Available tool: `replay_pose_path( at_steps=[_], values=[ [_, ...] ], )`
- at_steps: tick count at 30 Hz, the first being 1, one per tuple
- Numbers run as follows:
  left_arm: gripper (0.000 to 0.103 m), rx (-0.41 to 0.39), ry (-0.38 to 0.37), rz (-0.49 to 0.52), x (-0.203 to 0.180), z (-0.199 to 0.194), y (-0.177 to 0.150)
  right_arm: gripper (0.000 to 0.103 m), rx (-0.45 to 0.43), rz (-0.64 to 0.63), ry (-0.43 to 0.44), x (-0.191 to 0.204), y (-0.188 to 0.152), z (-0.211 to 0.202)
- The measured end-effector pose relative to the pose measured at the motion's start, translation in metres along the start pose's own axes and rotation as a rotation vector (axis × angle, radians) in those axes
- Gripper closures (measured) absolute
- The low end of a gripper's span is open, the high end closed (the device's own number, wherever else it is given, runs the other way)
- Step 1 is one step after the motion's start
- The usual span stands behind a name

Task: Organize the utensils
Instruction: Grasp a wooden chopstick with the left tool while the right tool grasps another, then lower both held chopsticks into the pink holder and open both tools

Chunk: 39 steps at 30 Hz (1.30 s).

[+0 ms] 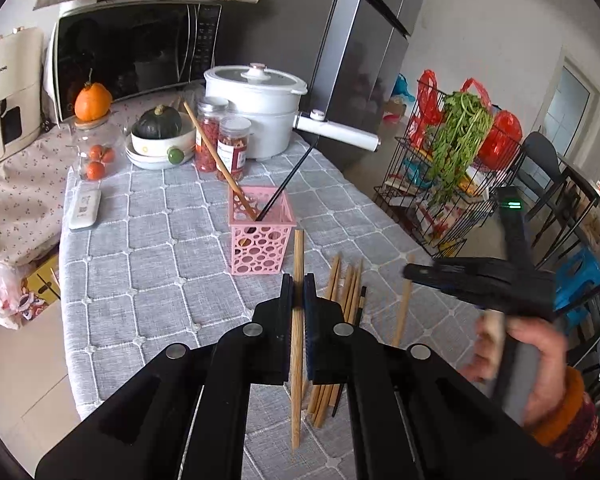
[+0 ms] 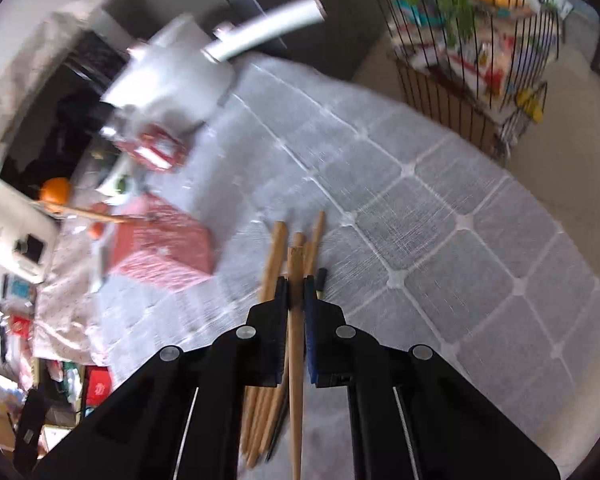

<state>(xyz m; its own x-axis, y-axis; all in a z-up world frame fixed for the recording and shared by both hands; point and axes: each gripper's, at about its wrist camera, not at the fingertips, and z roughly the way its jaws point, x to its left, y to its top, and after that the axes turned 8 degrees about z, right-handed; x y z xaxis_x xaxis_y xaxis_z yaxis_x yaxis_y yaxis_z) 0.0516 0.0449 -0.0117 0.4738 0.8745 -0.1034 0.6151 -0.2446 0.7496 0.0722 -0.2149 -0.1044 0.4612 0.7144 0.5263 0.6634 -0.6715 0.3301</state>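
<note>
My left gripper (image 1: 299,284) is shut on a wooden chopstick (image 1: 297,352), held lengthwise above the grey quilted tablecloth (image 1: 152,280). Just beyond it stands a pink perforated basket (image 1: 262,236) holding one wooden chopstick (image 1: 220,160) and one black chopstick (image 1: 288,180). Several loose chopsticks (image 1: 348,288) lie to the right of the gripper. My right gripper (image 2: 298,280) is shut on another wooden chopstick (image 2: 296,360), lifted over the same pile of chopsticks (image 2: 268,400). The right wrist view is blurred, and the basket (image 2: 160,248) shows at its left.
A white pot (image 1: 256,108) with a long handle, two red-filled jars (image 1: 220,140), a bowl with a squash (image 1: 160,124) and a remote (image 1: 85,208) stand behind the basket. A wire rack with greens (image 1: 452,160) stands off the table's right edge. A hand (image 1: 540,360) holds the right gripper.
</note>
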Motion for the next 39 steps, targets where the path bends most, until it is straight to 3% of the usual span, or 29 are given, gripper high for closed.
replay_pose_path(
  at_steps=[6, 11, 20, 25, 29, 31, 33, 38, 39],
  values=[
    [0.099, -0.056, 0.013, -0.007, -0.004, -0.019, 0.005, 0.095, -0.111, -0.075, 0.091, 0.012, -0.009, -0.068],
    [0.099, -0.111, 0.023, -0.027, -0.006, -0.027, 0.028, 0.095, -0.196, -0.09, 0.154, 0.027, 0.0, -0.107],
    [0.099, -0.278, 0.116, -0.035, -0.003, -0.045, 0.111, 0.095, -0.371, -0.056, 0.261, 0.05, 0.037, -0.159],
    [0.099, -0.341, 0.194, -0.055, 0.006, -0.037, 0.145, 0.095, -0.406, -0.048, 0.286, 0.052, 0.048, -0.163],
    [0.098, -0.338, 0.244, -0.087, 0.018, -0.008, 0.149, 0.095, -0.401, -0.046, 0.285, 0.054, 0.054, -0.155],
    [0.097, -0.285, 0.242, -0.106, 0.024, 0.014, 0.145, 0.095, -0.395, -0.048, 0.279, 0.056, 0.056, -0.148],
    [0.08, -0.243, 0.245, -0.136, 0.032, 0.029, 0.137, 0.095, -0.384, -0.048, 0.275, 0.058, 0.057, -0.144],
    [0.074, -0.292, 0.247, -0.2, 0.052, 0.011, 0.113, 0.095, -0.403, -0.071, 0.277, 0.073, 0.059, -0.143],
    [0.069, -0.304, 0.248, -0.21, 0.055, 0.003, 0.109, 0.095, -0.408, -0.077, 0.281, 0.078, 0.06, -0.144]
  ],
)
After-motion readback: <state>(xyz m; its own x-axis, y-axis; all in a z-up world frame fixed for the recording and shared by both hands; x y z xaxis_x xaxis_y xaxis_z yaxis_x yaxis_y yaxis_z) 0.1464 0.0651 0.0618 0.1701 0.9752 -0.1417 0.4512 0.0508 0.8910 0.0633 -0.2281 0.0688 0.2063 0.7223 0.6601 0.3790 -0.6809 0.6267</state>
